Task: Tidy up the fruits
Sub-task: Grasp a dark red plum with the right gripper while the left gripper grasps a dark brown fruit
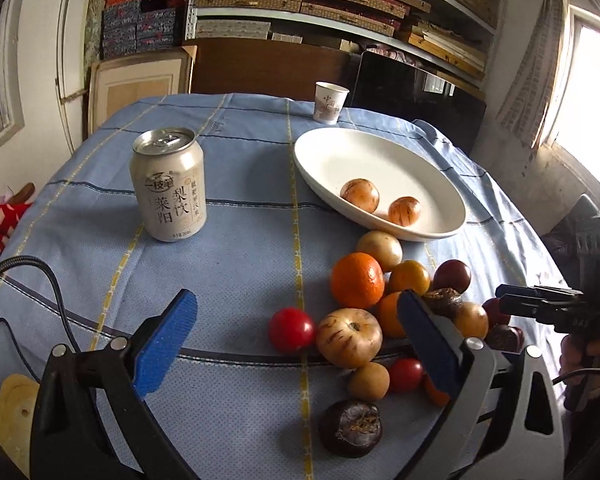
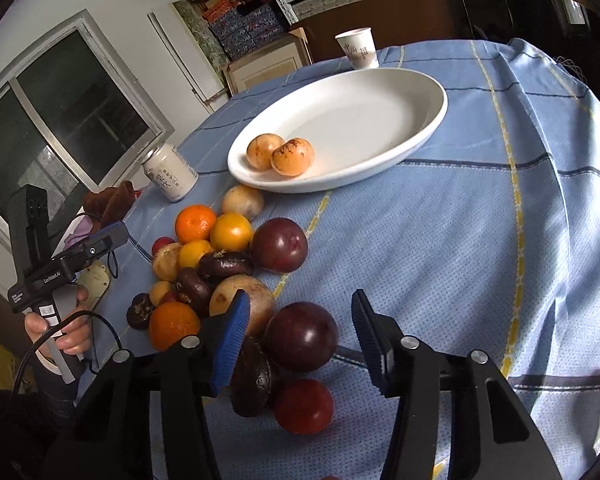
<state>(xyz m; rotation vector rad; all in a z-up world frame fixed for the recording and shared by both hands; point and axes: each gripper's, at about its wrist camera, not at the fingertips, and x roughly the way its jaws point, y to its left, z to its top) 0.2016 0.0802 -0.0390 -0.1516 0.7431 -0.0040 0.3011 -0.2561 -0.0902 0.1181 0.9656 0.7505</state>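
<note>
You worked in a storage room with stacked boxes on shelves, at a table (image 1: pixel 240 264) under a blue checked cloth. From the left wrist view, going left to right: a drink can (image 1: pixel 168 184) stood at ten o'clock, a paper cup (image 1: pixel 330 103) at twelve, and the white plate (image 1: pixel 380 182) at one o'clock, already carrying two pale striped fruits (image 1: pixel 360 195). The loose fruit pile (image 1: pixel 384 300) lay just short of the plate, at about two to four o'clock.

Your left hand-held gripper (image 1: pixel 296 344) had its jaws spread wide and gripped nothing; a red tomato (image 1: pixel 291 329) and a tan striped fruit (image 1: pixel 349 337) sat between and just beyond its blue pads, the right pad reaching over the pile.

Your right hand-held gripper (image 2: pixel 300 324) stood partly apart, and a dark purple plum (image 2: pixel 301 337) lay in the gap at six o'clock in that view; I saw no pad pressing on it, so it looked unheld. The plum is round, so no axis mattered. That hand looked nearer a grasp, with the plate up at twelve o'clock beyond the pile.
</note>
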